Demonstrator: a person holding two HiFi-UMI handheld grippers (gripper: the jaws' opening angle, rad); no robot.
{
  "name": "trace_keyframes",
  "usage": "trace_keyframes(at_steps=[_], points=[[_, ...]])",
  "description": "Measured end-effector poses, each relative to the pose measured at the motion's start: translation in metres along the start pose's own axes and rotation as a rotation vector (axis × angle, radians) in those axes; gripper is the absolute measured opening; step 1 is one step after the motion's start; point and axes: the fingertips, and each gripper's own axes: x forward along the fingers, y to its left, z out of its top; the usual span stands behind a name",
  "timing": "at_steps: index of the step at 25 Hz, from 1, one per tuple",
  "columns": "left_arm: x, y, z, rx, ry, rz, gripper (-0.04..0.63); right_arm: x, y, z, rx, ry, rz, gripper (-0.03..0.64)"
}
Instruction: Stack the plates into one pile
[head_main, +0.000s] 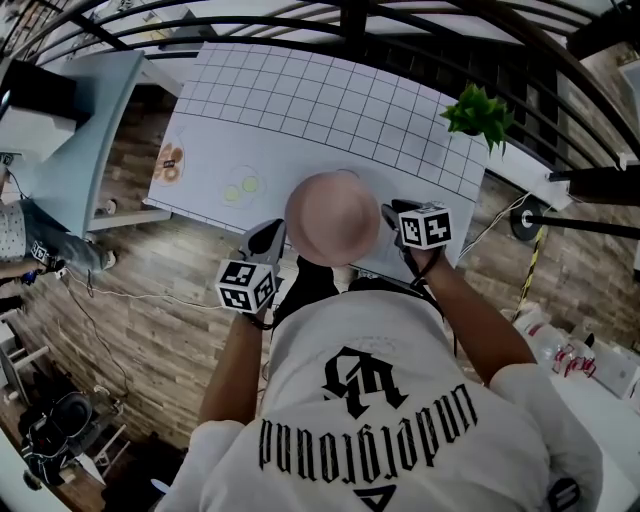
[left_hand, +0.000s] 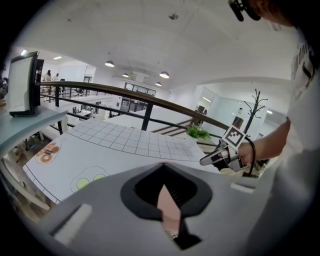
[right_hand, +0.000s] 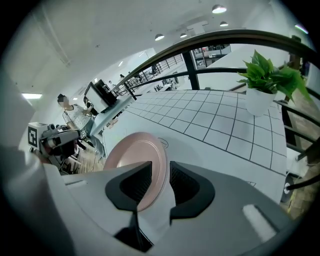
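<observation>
Near rim of the pink plate behind the right claw

plate: pink | table: white, black grid | plant: green | floor: brown planks

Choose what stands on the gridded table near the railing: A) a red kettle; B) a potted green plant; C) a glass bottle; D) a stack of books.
B: the right gripper view shows a potted green plant standing upright on the gridded table.
</observation>
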Motion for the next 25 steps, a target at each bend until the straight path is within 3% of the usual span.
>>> trace_keyframes(at_steps=[10,17,25], points=[[-0.019,-0.011,0.039,0.053,-0.086,0.042,0.049,-0.033,0.03,0.053,-0.186,-0.138,0.021,0.087],[-0.034,-0.037,0.091,0.121,-0.181,0.055,0.049,-0.096,0.063,0.109,-0.327,-0.326,0.08,0.084],[-0.058,-0.073,0.108,0.16,-0.219,0.09,0.049,-0.143,0.066,0.111,-0.406,-0.4,0.124,0.084]])
